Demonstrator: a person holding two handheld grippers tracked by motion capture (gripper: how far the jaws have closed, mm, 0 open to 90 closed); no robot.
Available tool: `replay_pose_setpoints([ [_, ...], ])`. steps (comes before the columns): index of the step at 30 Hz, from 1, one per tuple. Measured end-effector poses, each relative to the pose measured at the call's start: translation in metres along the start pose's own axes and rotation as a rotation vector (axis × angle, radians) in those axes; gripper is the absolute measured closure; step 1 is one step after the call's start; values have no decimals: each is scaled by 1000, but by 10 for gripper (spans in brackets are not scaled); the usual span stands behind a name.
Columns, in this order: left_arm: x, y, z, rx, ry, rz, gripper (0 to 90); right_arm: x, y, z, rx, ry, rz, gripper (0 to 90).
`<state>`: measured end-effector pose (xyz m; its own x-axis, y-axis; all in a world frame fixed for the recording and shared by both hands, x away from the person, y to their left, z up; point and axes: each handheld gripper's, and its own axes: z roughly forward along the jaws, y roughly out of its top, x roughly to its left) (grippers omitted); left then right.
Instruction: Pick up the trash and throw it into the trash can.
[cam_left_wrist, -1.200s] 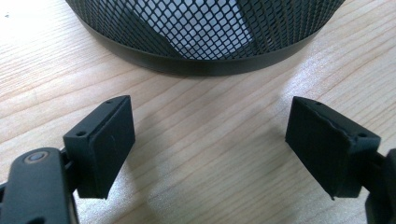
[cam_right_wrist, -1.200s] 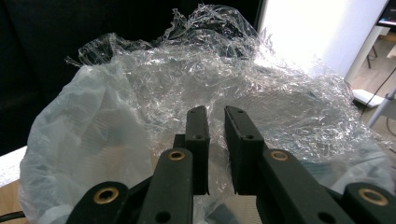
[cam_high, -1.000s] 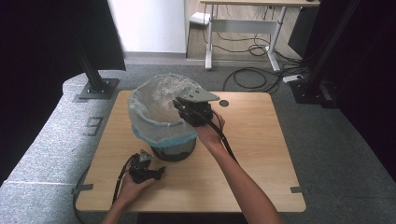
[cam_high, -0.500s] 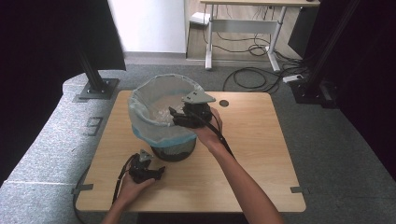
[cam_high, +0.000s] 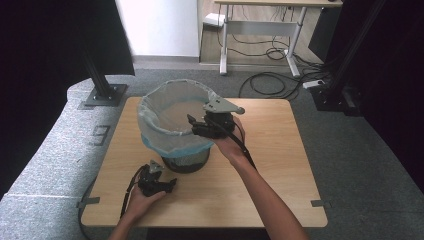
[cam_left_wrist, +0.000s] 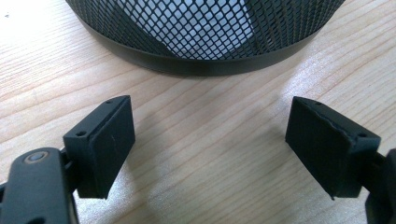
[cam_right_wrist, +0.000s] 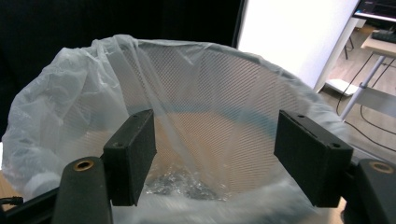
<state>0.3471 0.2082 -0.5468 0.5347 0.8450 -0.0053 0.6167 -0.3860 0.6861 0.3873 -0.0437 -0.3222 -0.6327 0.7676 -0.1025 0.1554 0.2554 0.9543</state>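
Wooden table (cam_high: 280, 165) carries a black mesh bin (cam_left_wrist: 205, 32) just ahead of the wide-open, empty left gripper (cam_high: 156, 181), while its thin plastic liner (cam_right_wrist: 196, 116) billows right before the equally wide, empty right gripper (cam_high: 210, 125), whose jaws could snag and tear it.

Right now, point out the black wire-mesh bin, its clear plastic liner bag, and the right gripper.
black wire-mesh bin (cam_left_wrist: 205, 28), left gripper view, lower mesh wall.
clear plastic liner bag (cam_high: 150, 120), high view, left rim fold.
right gripper (cam_high: 196, 126), high view, between fingertips.
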Motion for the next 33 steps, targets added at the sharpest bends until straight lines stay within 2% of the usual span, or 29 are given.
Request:
replay_pose_setpoints([
  [9,0,0,0,0,-1,0,155,-18,-11,-26,-26,-35,25,287],
  [16,0,0,0,0,-2,1,155,-35,-30,-46,-36,-70,44,287],
  [23,0,0,0,-3,-2,-4,156,-54,-50,-67,-23,-105,68,287],
  [26,0,0,0,-3,-3,-3,156,-65,-68,-77,-3,-128,78,287],
  [27,0,0,0,-3,-2,-3,156,-65,-68,-77,-3,-128,78,287],
  [33,0,0,0,-3,-3,-3,156,-81,-102,-84,45,-156,115,288],
])
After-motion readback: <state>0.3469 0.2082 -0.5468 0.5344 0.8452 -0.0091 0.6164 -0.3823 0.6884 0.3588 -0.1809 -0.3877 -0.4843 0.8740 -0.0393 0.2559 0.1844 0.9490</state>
